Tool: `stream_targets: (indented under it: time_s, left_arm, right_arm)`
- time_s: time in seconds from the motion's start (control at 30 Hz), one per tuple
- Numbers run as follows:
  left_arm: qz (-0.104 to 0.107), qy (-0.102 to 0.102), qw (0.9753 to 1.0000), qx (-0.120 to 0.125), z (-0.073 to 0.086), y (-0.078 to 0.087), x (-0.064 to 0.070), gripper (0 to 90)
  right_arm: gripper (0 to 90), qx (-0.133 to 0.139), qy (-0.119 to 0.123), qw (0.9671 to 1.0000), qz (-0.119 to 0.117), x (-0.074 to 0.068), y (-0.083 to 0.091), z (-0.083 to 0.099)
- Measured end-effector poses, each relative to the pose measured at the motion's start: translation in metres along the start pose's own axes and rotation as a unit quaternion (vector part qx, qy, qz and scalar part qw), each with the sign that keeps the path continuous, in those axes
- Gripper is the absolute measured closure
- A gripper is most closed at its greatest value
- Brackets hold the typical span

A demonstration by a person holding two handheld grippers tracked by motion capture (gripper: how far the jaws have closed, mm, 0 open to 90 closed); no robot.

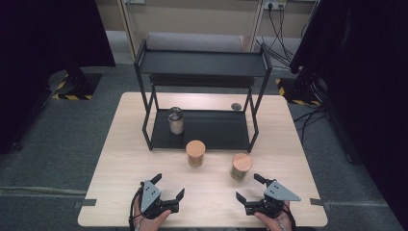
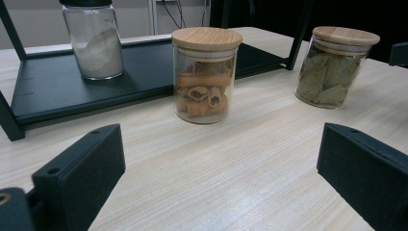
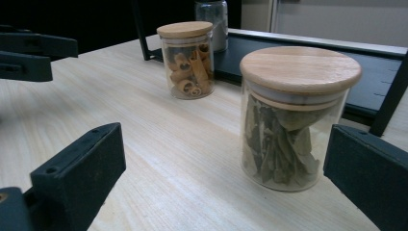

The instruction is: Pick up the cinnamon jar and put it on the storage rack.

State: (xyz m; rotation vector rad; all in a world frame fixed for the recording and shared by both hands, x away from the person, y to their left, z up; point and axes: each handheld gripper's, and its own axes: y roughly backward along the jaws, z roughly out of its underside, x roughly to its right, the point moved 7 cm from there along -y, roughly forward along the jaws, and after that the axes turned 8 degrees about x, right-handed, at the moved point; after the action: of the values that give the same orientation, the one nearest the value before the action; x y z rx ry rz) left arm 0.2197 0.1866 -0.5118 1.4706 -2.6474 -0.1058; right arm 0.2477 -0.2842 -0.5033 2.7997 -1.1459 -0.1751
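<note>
Two wood-lidded glass jars stand on the table in front of a black shelf rack [image 1: 202,70]. The cinnamon jar [image 1: 196,153] [image 2: 207,74] [image 3: 186,58] stands just before the rack's bottom shelf. The bay-leaf jar [image 1: 241,166] [image 2: 336,65] [image 3: 293,118] stands to its right. A black-lidded jar of white powder [image 1: 176,120] [image 2: 94,41] [image 3: 212,17] stands on the bottom shelf at its left. My left gripper [image 1: 168,188] [image 2: 219,178] rests open near the front edge, nothing between its jaws. My right gripper [image 1: 249,189] [image 3: 223,178] is open too, close before the bay-leaf jar.
A small dark round object [image 1: 235,106] lies on the table behind the rack's right side. The rack's top shelf is bare. Dark curtains flank the table, and cables [image 1: 279,29] run along the floor at the back right.
</note>
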Motion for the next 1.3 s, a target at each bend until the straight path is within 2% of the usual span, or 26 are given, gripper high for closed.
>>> stream_targets:
  time_s: [0.47,0.63,1.3]
  left_arm:
    - [-0.001,-0.001,1.0,-0.001,0.0,-0.001,0.0,2.4]
    - [-0.002,-0.002,1.0,-0.001,0.0,-0.001,0.001,2.4]
    - [0.002,-0.003,1.0,-0.002,0.001,-0.001,0.001,2.4]
  right_arm:
    - [1.3,0.002,0.003,0.9997,-0.024,-0.009,-0.006,-0.001]
    - [1.3,0.0,-0.004,0.9994,-0.035,-0.011,-0.011,-0.001]
    - [1.3,0.001,-0.003,0.9988,-0.048,-0.018,-0.022,-0.004]
